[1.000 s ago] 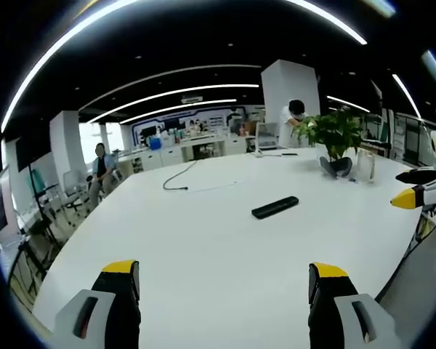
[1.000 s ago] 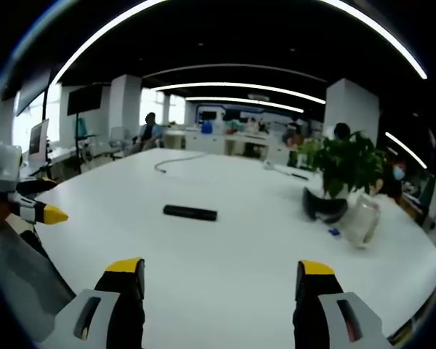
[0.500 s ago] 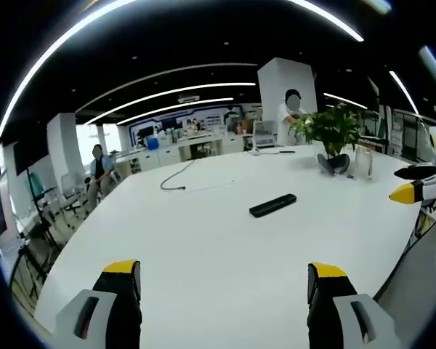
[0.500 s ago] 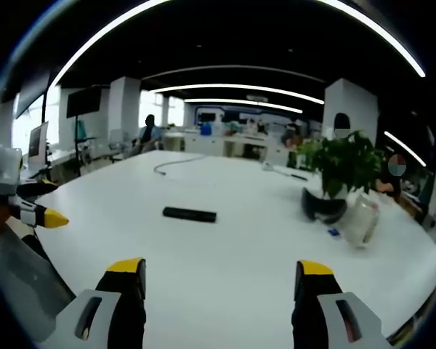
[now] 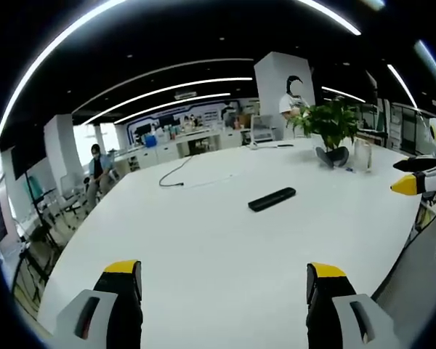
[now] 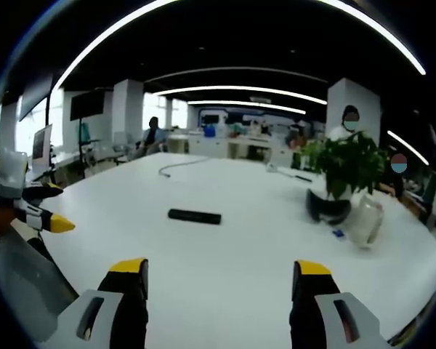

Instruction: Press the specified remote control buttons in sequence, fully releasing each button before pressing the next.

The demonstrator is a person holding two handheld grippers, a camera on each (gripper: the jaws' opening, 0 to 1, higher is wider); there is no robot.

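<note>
The left claw point(image 5: 223, 280) is wide open and holds nothing. The black remote point(image 5: 272, 198) lies flat on the white counter point(image 5: 203, 240), far ahead. The right claw point(image 6: 219, 280) is open and empty too. Both have crept slightly closer, so no button is pressed yet.

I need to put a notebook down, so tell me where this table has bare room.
The widest bare patch lies between the remote control and both grippers' open fingers. Another runs from the remote to the black cable at the far side. It is crowded near the potted plant and the clear jar on the right.
</note>
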